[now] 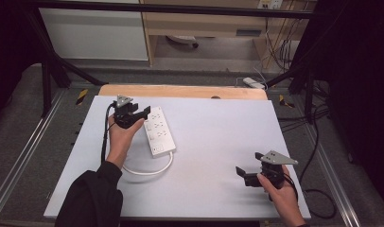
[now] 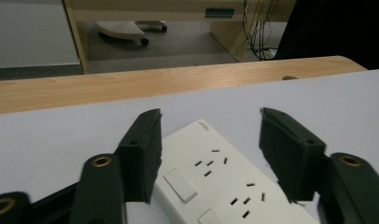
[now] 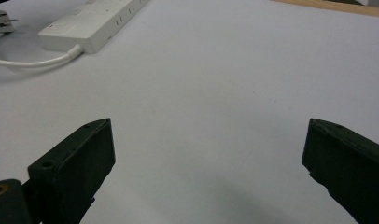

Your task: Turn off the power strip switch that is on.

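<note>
A white power strip (image 1: 159,132) lies flat on the pale tabletop (image 1: 218,127), left of centre, its white cable (image 1: 152,171) looping toward the near side. My left gripper (image 1: 139,111) hovers over the strip's far end with its jaws open. In the left gripper view the strip (image 2: 215,182), with its sockets and switches, lies below and between the jaws of the left gripper (image 2: 210,121), untouched by the pads. My right gripper (image 1: 249,163) rests open near the front right, with bare table between its jaws (image 3: 208,128). The right gripper view also takes in the strip (image 3: 89,23), its cable (image 3: 33,60) and a plug (image 3: 1,21).
A wooden strip (image 1: 180,91) borders the table's far edge. Black frame bars (image 1: 48,80) stand at the left and right rear corners. Dark cables (image 1: 318,194) trail on the floor at the right. A cabinet (image 1: 199,23) stands beyond the table.
</note>
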